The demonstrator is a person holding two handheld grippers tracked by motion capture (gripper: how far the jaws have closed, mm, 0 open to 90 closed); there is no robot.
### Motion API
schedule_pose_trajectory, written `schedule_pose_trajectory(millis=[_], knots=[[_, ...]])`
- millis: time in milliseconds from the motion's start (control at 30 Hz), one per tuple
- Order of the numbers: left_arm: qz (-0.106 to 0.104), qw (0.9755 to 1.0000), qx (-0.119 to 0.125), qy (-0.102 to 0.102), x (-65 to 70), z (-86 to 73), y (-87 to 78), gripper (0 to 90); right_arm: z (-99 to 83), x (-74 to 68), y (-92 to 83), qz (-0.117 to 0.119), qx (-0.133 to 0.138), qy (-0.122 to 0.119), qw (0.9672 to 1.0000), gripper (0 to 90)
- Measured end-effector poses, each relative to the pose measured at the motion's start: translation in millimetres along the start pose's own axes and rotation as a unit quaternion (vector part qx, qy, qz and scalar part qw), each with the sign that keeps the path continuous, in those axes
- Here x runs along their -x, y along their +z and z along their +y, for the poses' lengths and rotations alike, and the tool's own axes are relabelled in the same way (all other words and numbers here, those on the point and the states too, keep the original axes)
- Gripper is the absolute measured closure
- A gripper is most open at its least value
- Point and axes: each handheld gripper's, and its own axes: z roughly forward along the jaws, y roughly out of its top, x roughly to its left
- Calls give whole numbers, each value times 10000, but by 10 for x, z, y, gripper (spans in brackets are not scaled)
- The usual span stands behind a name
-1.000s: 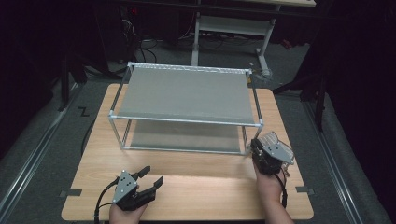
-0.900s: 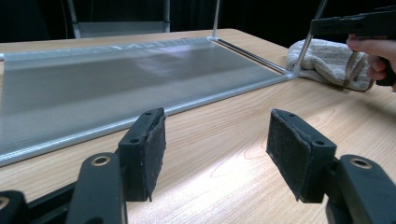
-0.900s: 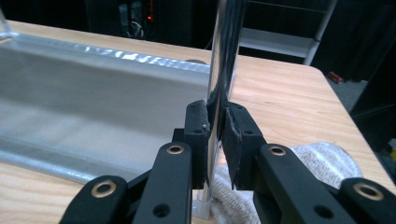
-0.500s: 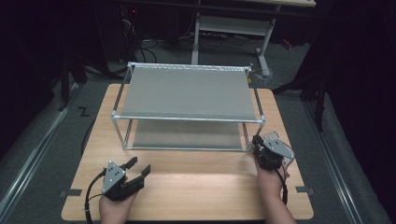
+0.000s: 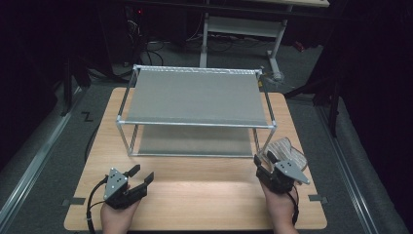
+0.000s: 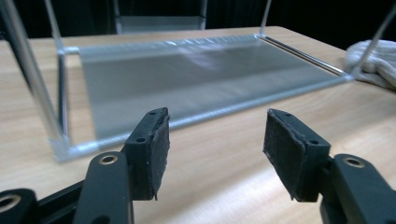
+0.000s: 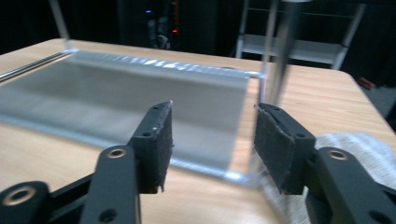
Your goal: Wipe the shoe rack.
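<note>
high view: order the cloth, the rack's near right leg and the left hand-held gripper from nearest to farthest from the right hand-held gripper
1. cloth, just beyond the right hand-held gripper, slightly to its right.
2. rack's near right leg, a bit farther back.
3. left hand-held gripper, across the table at near left.

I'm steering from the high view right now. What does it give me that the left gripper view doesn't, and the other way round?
High view alone: both hands, the right gripper with open jaws, the rack's upper shelf and the floor around the table.
Left gripper view alone: the left gripper pads up close, apart with nothing between them.
Both: the wooden table, the rack's lower shelf and the pale cloth beside the rack's corner.
</note>
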Motion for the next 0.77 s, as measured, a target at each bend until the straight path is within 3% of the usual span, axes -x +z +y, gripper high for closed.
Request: schedule_pose_trajectory(millis=[133, 233, 367, 567, 767], knots=[[-200, 9997, -103, 72, 102, -72, 2, 396, -66, -217, -121, 136, 30, -288, 9995, 366], [-383, 9991, -173, -8, 170, -70, 50, 384, -156, -356, -172, 347, 51, -342, 9988, 272], [-460, 9983, -216, 296, 299, -62, 89, 375, -291, -507, -140, 576, -193, -676, 9959, 198], [-488, 9973, -301, 453, 337, -84, 120, 368, -345, -522, -43, 598, -389, -606, 9956, 155], [-472, 9976, -288, 405, 321, -89, 119, 367, -341, -480, -63, 584, -332, -478, 9966, 154]])
